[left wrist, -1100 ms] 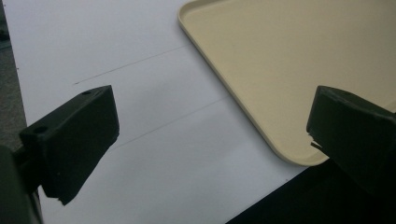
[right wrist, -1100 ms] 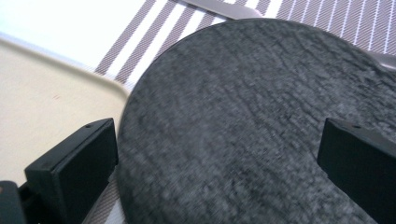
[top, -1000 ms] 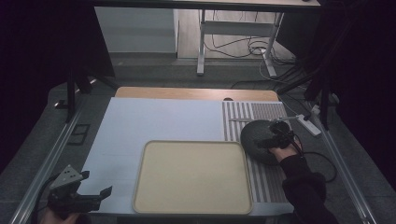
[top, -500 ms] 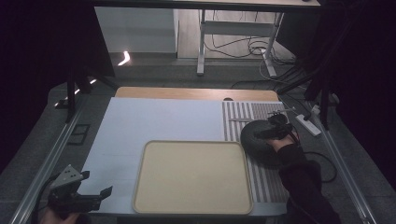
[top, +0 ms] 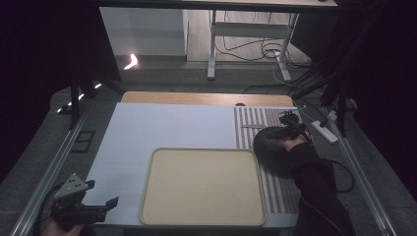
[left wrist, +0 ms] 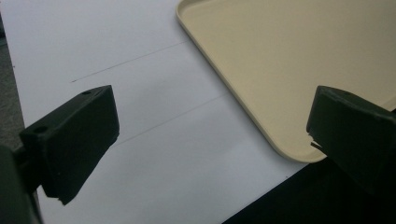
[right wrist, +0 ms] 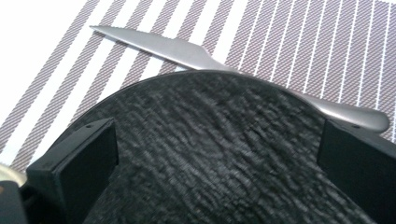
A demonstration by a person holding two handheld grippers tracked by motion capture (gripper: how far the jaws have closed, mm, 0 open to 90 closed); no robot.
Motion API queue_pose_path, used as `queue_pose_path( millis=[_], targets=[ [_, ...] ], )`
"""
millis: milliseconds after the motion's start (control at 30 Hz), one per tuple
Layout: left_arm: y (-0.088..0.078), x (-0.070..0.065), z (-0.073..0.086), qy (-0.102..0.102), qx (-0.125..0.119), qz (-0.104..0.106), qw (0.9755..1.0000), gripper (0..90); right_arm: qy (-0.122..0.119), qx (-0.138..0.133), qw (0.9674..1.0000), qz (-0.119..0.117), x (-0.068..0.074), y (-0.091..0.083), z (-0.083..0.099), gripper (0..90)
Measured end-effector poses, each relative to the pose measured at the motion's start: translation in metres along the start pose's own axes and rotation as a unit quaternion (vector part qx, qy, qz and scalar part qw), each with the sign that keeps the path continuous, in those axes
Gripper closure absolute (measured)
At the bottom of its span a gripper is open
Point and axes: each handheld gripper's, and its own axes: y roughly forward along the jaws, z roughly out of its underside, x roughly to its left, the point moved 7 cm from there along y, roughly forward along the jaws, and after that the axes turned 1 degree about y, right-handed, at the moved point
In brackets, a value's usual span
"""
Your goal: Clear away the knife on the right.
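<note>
From above, a pale blue-white table sheet (top: 167, 128) covers most of the table, with a beige rectangular plastic tray (top: 202, 185) lying empty on its near half. To the right of the tray lies a grey-and-white striped woven placemat (top: 260, 128), and on it sits a dark round textured dish (top: 270, 147), its left edge just beside the tray's right rim. The right gripper (top: 290, 132) is held over the far right part of that dish, the person's dark sleeve (top: 314, 187) leading back to the bottom edge; at this size its jaw gap is hard to judge. The left gripper (top: 101, 206) rests low at the near left corner of the sheet, well apart from the dish, its jaws pointing towards the tray.

Along the left gripper view, the two black jaws stand wide apart with nothing between them, over the white sheet (left wrist: 154, 121) and the tray's rounded near corner (left wrist: 289, 70).

Along the right gripper view, the jaws also stand wide, holding nothing, with the dish's rough black surface (right wrist: 215, 154) spread between and below them. Beyond the dish's rim a silver metal table knife (right wrist: 173, 46) lies on the striped mat (right wrist: 289, 42), its blade pointing left and its handle passing behind the rim; whether it touches the dish I cannot tell.
</note>
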Motion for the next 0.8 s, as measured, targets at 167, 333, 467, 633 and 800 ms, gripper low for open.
queue_pose_path(
  millis=[167,333,467,633,800],
  targets=[
    [0.000,0.000,0.000,0.002,0.001,0.000,1.0000,2.4,-0.001,0.003,1.0000,0.006,-0.009,0.002,-0.006,16.1],
    [-0.001,0.001,0.000,-0.004,-0.002,0.004,1.0000,2.4,0.002,0.003,1.0000,0.006,-0.020,0.005,-0.012,38.1],
    [-0.001,0.001,0.000,-0.005,-0.002,0.005,1.0000,2.5,0.002,0.007,0.9999,-0.008,-0.028,0.004,-0.016,62.8],
    [0.000,0.001,0.000,-0.005,0.000,0.005,1.0000,2.8,-0.007,0.005,1.0000,-0.001,-0.040,0.005,-0.021,85.9],
    [0.000,0.001,0.001,-0.007,0.001,0.006,1.0000,3.0,0.009,0.000,0.9999,0.013,-0.053,0.008,-0.024,90.0]
  ],
)
